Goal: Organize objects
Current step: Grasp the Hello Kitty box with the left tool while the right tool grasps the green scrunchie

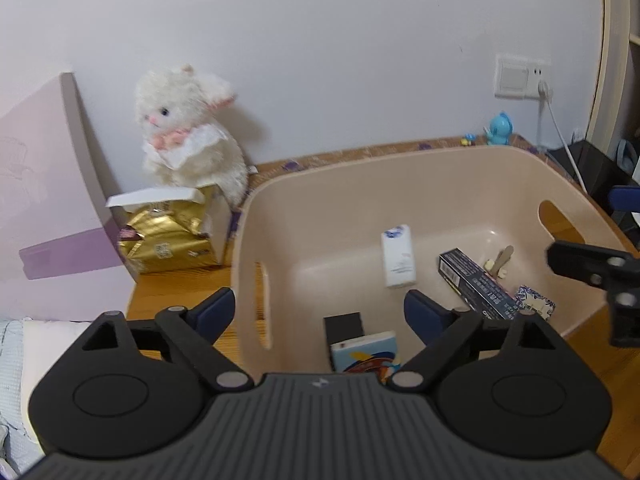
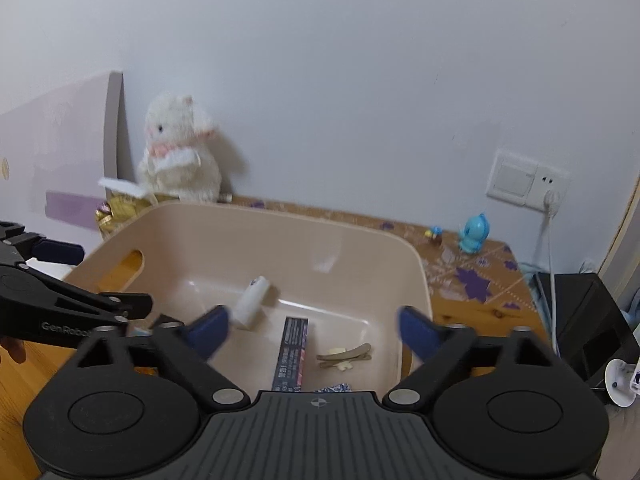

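A beige plastic bin (image 1: 400,184) (image 2: 200,236) stands on the wooden table. In it lie a white tissue pack (image 1: 397,256) (image 2: 251,302), a long dark box (image 1: 476,284) (image 2: 292,354), a tan hair clip (image 1: 501,261) (image 2: 345,356), a blue-and-white patterned packet (image 1: 535,302), a small black box (image 1: 344,326) and a colourful card pack (image 1: 366,354). My left gripper (image 1: 320,312) is open and empty over the bin's near left wall. My right gripper (image 2: 312,330) is open and empty over the bin's near right side; it also shows in the left wrist view (image 1: 592,268).
A white plush bunny (image 1: 188,128) (image 2: 180,152) leans on the wall behind an open box with a gold bag (image 1: 168,236). A blue toy figure (image 1: 500,128) (image 2: 475,234) stands on a patterned mat (image 2: 472,276). A wall socket (image 2: 524,180) with a white cord sits at right.
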